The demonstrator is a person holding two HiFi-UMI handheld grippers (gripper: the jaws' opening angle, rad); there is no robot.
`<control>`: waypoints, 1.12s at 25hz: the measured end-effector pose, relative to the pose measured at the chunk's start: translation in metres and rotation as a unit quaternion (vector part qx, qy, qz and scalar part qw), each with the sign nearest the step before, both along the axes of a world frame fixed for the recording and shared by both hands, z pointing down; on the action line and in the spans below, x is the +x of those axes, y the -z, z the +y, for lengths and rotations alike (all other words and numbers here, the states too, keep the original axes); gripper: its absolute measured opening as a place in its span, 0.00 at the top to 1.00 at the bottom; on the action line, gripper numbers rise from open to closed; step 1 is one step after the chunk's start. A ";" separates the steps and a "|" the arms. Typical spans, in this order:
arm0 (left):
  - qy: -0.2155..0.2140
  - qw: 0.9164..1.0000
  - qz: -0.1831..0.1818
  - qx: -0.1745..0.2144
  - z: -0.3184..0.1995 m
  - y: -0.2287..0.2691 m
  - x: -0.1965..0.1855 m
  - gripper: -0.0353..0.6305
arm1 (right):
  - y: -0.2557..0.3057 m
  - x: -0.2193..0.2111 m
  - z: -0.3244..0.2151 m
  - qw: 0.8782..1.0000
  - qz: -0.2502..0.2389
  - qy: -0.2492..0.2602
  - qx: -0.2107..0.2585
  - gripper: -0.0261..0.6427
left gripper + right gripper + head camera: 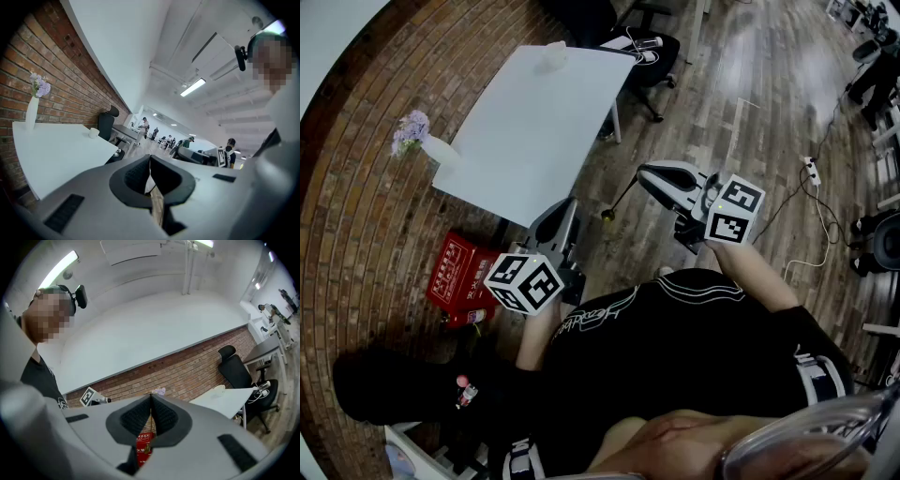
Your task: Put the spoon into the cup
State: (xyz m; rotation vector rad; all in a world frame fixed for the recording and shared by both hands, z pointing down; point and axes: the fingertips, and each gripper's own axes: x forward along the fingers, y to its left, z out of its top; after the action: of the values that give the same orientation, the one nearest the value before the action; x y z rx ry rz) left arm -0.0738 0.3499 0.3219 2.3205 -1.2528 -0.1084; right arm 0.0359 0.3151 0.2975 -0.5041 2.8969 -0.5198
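In the head view a thin gold spoon (622, 198) hangs from my right gripper (645, 175), bowl end down over the wooden floor. That gripper is shut on its handle, and in the right gripper view the spoon (150, 417) shows as a fine gold line between the pads. A small white cup (553, 56) stands at the far end of the white table (534, 122); the cup (94, 133) also appears in the left gripper view. My left gripper (567, 208) is shut and holds nothing, just off the table's near corner. Both grippers are short of the table.
A white vase with lilac flowers (417, 136) stands on the table's left edge. A red box (459, 277) sits on the floor below the table. A black office chair (637, 47) is behind the table. A power strip with cable (811, 169) lies on the floor at right.
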 end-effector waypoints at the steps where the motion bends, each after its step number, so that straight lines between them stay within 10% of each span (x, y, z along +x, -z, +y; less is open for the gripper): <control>1: -0.001 1.000 0.000 0.000 0.000 0.000 0.000 0.94 | 0.001 0.000 -0.001 1.000 0.000 -0.001 0.001 0.96; 28: 0.013 1.000 -0.009 0.010 -0.061 0.010 0.073 0.94 | 0.006 0.071 -0.064 1.000 -0.021 0.019 -0.013 0.96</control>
State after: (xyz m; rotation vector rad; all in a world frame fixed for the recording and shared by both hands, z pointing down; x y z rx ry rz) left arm -0.0003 0.2887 0.3124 2.3275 -1.2973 -0.1110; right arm 0.1064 0.2507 0.2919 -0.4359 2.8694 -0.5666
